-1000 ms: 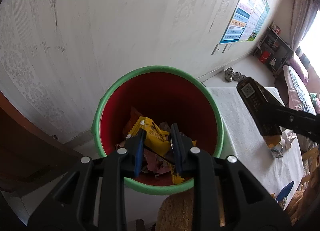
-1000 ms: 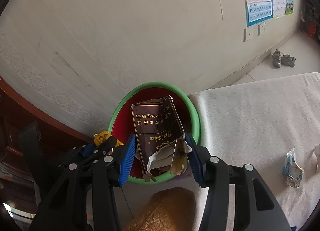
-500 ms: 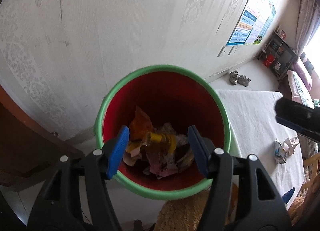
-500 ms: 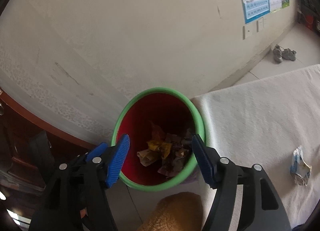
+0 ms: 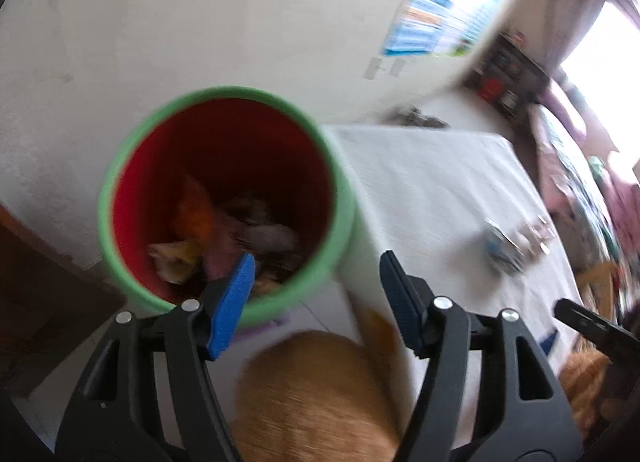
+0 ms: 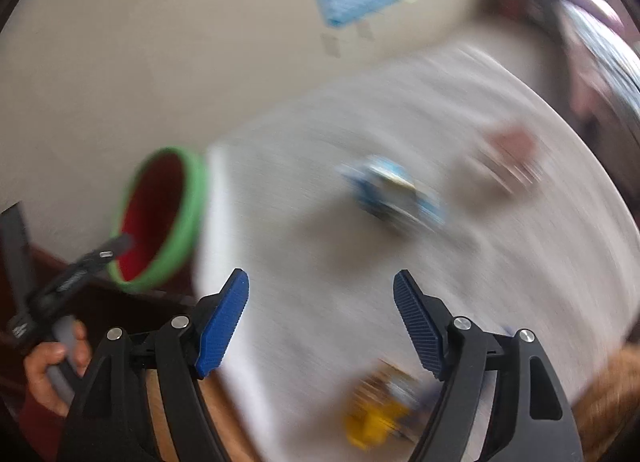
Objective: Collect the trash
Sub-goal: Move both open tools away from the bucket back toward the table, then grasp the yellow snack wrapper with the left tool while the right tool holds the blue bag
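A red bin with a green rim (image 5: 224, 96) (image 6: 192, 198) stands beside the white-clothed table (image 5: 432, 182) (image 6: 300, 166) and holds several crumpled wrappers (image 5: 224, 230). My left gripper (image 5: 316, 274) hangs over the bin's near right rim, its jaws opening with nothing between them. My right gripper (image 6: 320, 294) is above the table, jaws also opening and empty. On the cloth lie a blue-and-white wrapper (image 6: 392, 190) (image 5: 500, 250), a pinkish scrap (image 6: 504, 158) and a yellow wrapper (image 6: 376, 422) near the front edge. Both views are motion-blurred.
A pale wall with posters (image 5: 432, 18) rises behind the bin. A tan furry cushion (image 5: 316, 394) lies below the left gripper. A hand (image 6: 52, 370) holds the left gripper's grip at lower left. A dark shelf (image 5: 508, 78) stands in the far corner.
Both grippers let their trash fall into the bin and opened. The right gripper then swung right, out over the table. The left gripper shifted right to the bin's edge.
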Demonstrator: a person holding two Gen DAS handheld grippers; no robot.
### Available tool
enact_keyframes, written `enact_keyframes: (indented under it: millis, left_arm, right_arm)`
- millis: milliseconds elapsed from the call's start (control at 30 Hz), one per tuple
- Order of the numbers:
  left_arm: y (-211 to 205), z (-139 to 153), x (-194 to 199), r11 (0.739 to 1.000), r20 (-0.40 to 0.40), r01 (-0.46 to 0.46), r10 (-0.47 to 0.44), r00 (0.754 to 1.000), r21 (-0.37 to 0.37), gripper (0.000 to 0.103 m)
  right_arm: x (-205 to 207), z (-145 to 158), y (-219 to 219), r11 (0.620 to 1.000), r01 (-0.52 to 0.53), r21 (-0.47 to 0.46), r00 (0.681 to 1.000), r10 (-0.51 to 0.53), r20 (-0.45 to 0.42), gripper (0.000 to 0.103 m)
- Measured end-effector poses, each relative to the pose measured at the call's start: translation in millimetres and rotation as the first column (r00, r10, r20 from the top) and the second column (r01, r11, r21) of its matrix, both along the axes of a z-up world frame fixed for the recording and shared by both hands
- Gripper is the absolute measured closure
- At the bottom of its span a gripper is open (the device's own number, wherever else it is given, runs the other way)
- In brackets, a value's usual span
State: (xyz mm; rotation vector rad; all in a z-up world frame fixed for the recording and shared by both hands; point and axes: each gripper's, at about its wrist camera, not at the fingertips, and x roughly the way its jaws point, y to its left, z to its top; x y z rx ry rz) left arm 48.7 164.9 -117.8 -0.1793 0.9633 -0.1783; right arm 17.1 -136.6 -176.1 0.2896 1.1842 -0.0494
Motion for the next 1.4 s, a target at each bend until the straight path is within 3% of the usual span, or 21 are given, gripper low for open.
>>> enact_keyframes:
  millis: [133,267,333,367,400,433,633,733,767,833,900,1100,1200,1400]
  left_arm:
    - [-48.7,0.9,-14.3,0.99,0.01,0.143,-0.143,0.99,0.009,0.037]
    - [-93.3,-3.5,-37.2,0.96,-0.009,0.279,-0.279,0.96,0.0,0.034]
    - [-109.1,-5.9,-47.0,0.942,-0.021,0.335,-0.335,0.942,0.008,0.034]
    - [-118.9,-8.1,-53.9,0.927,-0.031,0.375,-0.374,0.927,0.014,0.034]
    - [-127.7,-10.7,-61.1,0.912,-0.039,0.409,-0.408,0.912,0.024,0.034]
    - [-135.7,-13.9,-67.8,0.897,-0.047,0.44,-0.439,0.897,0.032,0.034]
    - [-177.7,-33.1,-90.4,0.83,-0.108,0.555,-0.549,0.829,0.044,0.034]
    - [-202.0,-41.3,-101.2,0.776,-0.122,0.628,-0.619,0.776,0.061,0.034]
    - [-212.0,-44.7,-106.1,0.75,-0.128,0.658,-0.647,0.752,0.072,0.034]
    - [-222.1,-47.2,-109.4,0.723,-0.139,0.685,-0.672,0.727,0.085,0.034]
    - [-233.0,-53.1,-112.8,0.703,-0.16,0.705,-0.688,0.708,0.097,0.036]
    - [-243.1,-67.7,-114.7,0.685,-0.204,0.717,-0.689,0.696,0.131,0.054]
    - [-241.3,-70.4,-110.3,0.701,-0.214,0.7,-0.67,0.711,0.133,0.066]
    - [-234.2,-65.1,-100.8,0.734,-0.195,0.668,-0.643,0.741,0.119,0.077]
  right_arm:
    - [-32.0,-22.7,-48.8,0.989,0.145,0.03,0.987,-0.142,-0.074,0.03]
    - [-52.1,-58.2,-56.3,0.982,0.172,0.075,0.97,-0.156,-0.185,0.031]
    - [-55.9,-71.1,-58.6,0.981,0.174,0.089,0.965,-0.152,-0.214,0.037]
    - [-56.3,-69.0,-60.3,0.981,0.173,0.09,0.969,-0.153,-0.196,0.046]
    - [-53.7,-65.6,-62.9,0.98,0.167,0.11,0.973,-0.146,-0.18,0.073]
    - [-48.9,-61.7,-66.8,0.977,0.164,0.134,0.976,-0.141,-0.168,0.081]
    - [-10.7,-9.5,-84.3,0.995,0.069,0.076,0.997,-0.071,0.021,0.081]
    - [6.1,12.3,-97.3,1.0,0.028,0.012,0.995,-0.029,0.095,0.081]
    - [7.7,17.0,-100.9,1.0,0.018,-0.014,0.993,-0.017,0.115,0.08]
    - [10.6,20.8,-107.6,0.999,0.009,-0.036,0.99,-0.004,0.142,0.08]
    - [6.3,15.0,-118.2,0.999,0.032,-0.001,0.989,-0.032,0.143,0.08]
    - [5.2,-1.1,-126.1,0.995,0.071,0.069,0.99,-0.079,0.116,0.08]
    - [5.6,0.6,-121.8,0.995,0.06,0.079,0.99,-0.07,0.126,0.079]
    - [7.4,-3.3,-116.4,0.993,0.046,0.107,0.992,-0.058,0.115,0.078]
